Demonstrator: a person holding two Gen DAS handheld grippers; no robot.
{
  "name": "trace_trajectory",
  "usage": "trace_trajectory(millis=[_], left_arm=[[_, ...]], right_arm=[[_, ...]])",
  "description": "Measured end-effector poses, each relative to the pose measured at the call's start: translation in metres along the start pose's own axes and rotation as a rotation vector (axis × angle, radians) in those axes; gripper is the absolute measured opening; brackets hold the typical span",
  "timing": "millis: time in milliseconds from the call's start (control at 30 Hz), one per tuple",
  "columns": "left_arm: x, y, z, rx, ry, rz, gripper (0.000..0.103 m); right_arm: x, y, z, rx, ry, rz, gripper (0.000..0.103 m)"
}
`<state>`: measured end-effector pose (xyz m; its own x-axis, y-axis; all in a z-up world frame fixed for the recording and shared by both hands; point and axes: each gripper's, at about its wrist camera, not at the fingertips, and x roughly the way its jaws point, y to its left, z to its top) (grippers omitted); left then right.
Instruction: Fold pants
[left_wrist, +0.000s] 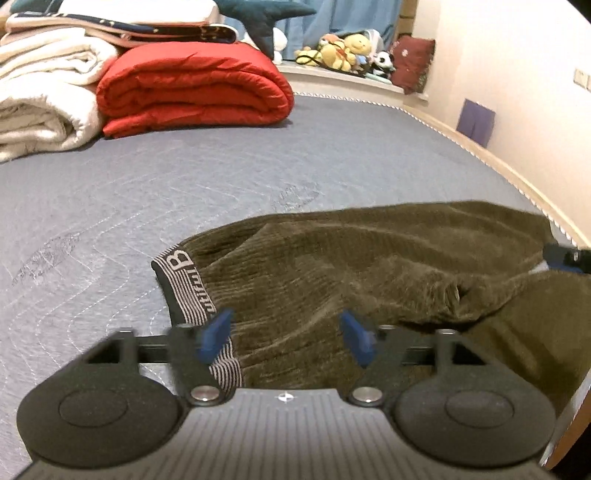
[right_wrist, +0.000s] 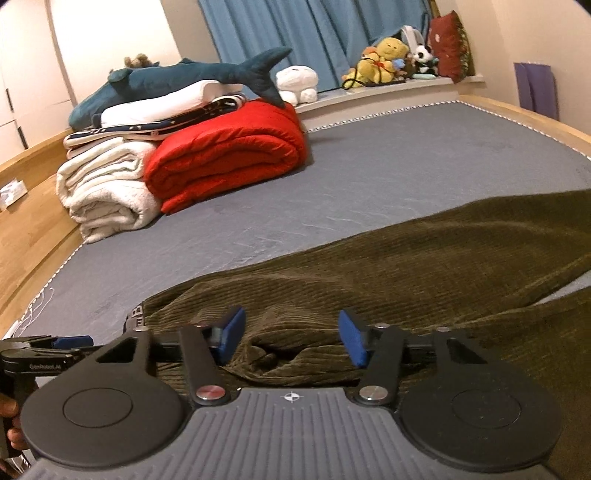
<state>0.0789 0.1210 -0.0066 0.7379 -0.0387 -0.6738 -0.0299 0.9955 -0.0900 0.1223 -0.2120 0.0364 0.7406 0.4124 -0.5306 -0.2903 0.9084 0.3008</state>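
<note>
The bed (right_wrist: 369, 173) carries everything, and the pants (left_wrist: 369, 266) lie along its near edge, the waistband (left_wrist: 177, 284) toward the near left corner and the legs running off toward the right edge. They are bunched, not flat, with a deep crease in the middle.

My worry is the fold going crooked. If I close either claw where it hangs now, I judge it will pinch only the top ridge of a wrinkle instead of both layers, and lifting then drags one layer over the other and leaves a lump. A second risk is the two claws pulling unevenly, since they sit near each other over the waist end while the long legs lie loose. The far leg could slide toward the right edge of the bed. The folded quilt (right_wrist: 229, 155) and blanket (right_wrist: 107, 192) at the far left corner are well apart and no hazard.

My left claw (left_wrist: 286, 338) is open, its blue pads apart with nothing pressed between them. It hangs over the cloth just beside the striped waistband, which passes under its left finger.

My right claw (right_wrist: 291, 338) is open too, holding nothing. A raised pucker of the cloth sits in the gap between its fingers, but the pads are clear of it.
</note>
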Motion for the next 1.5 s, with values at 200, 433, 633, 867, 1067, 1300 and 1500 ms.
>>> trace_trajectory(millis=[200, 433, 633, 867, 1067, 1300, 1500], left_arm=[[0.002, 0.015, 0.012, -0.048, -0.016, 0.032, 0.002], [0.022, 0.020, 0.030, -0.002, -0.004, 0.043, 0.002], [0.076, 0.015, 0.052, 0.107, -0.024, 0.077, 0.003], [0.164, 0.023, 0.077, 0.174, -0.009, 0.150, 0.033], [0.214, 0.035, 0.084, 0.181, 0.104, 0.083, 0.067], [0.201, 0.029, 0.084, 0.271, 0.114, 0.001, 0.012], [0.132, -0.004, 0.068, 0.352, -0.011, 0.012, 0.008]], right_arm=[[0.001, -0.011, 0.004, 0.040, -0.018, -0.006, 0.022], [0.007, -0.022, 0.012, 0.065, -0.038, -0.010, 0.023], [0.015, -0.021, 0.019, 0.067, -0.029, 0.008, 0.023], [0.016, -0.016, 0.024, 0.048, -0.035, 0.021, 0.023], [0.013, -0.027, 0.032, 0.051, -0.042, 0.007, 0.023], [0.010, -0.045, 0.038, 0.094, -0.034, -0.021, 0.023], [0.004, -0.055, 0.036, 0.110, -0.034, -0.044, 0.023]])
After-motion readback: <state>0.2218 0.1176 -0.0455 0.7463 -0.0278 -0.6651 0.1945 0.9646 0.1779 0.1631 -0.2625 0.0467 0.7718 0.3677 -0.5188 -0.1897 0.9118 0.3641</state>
